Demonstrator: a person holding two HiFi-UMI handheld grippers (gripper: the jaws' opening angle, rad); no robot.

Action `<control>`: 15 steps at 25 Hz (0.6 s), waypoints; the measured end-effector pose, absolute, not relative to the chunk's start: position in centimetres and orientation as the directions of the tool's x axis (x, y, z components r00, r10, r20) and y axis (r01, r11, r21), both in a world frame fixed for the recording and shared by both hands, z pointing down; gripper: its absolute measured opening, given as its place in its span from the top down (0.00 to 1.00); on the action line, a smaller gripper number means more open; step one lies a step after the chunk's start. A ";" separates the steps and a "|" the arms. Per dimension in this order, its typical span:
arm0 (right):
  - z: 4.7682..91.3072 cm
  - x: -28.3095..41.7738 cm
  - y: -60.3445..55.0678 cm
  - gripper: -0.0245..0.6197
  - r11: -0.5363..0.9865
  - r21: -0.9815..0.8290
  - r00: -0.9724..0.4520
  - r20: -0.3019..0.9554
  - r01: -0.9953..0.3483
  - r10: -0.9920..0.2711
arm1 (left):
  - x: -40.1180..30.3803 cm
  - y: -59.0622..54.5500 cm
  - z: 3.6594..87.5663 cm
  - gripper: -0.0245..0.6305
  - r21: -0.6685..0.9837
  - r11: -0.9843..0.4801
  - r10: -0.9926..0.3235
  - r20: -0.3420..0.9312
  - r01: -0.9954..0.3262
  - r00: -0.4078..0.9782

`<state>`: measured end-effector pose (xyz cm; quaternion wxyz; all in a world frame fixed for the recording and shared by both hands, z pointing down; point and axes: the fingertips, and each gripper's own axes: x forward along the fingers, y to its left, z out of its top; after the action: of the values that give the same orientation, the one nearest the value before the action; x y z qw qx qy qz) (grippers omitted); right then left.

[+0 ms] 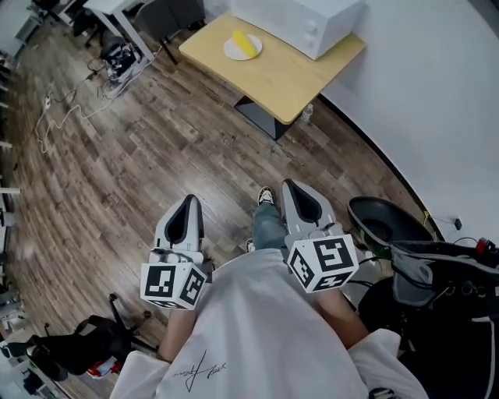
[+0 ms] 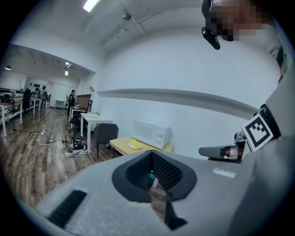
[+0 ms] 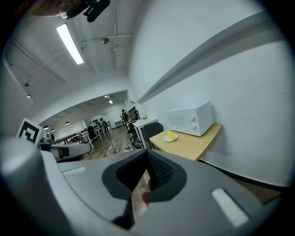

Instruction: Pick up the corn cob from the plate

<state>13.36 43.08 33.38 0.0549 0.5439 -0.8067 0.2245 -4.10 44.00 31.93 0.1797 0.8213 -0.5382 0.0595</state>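
One corn cob (image 1: 246,43), one plate (image 1: 229,53), one microwave (image 1: 304,19), one table (image 1: 284,78), two grippers: left gripper (image 1: 189,200), right gripper (image 1: 291,186).

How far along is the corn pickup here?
Done: nothing; the corn lies on the plate on the table. In hand: nothing; the left gripper and right gripper are shut, empty, far from the table. Left: approach, open, grasp, lift.

Wht tee (image 1: 257,327), blu jeans (image 1: 269,226); grey left gripper (image 1: 190,199), right gripper (image 1: 291,185).
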 end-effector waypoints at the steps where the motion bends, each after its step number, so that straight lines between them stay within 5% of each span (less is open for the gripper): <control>1: 33.5 13.5 42.1 0.95 0.303 -0.309 -0.401 0.334 -0.902 -0.853 | -3.9 43.0 31.9 0.96 0.230 -0.360 -0.860 0.293 -0.904 0.417; 15: 34.4 17.5 30.1 0.94 0.275 -0.362 -0.394 0.315 -0.891 -0.864 | -0.1 31.1 31.7 0.96 0.231 -0.388 -0.841 0.307 -0.892 0.445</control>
<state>17.48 30.10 34.44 0.0276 0.5497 -0.7979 0.2460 -0.08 31.06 31.69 0.1829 0.8301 -0.5221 0.0698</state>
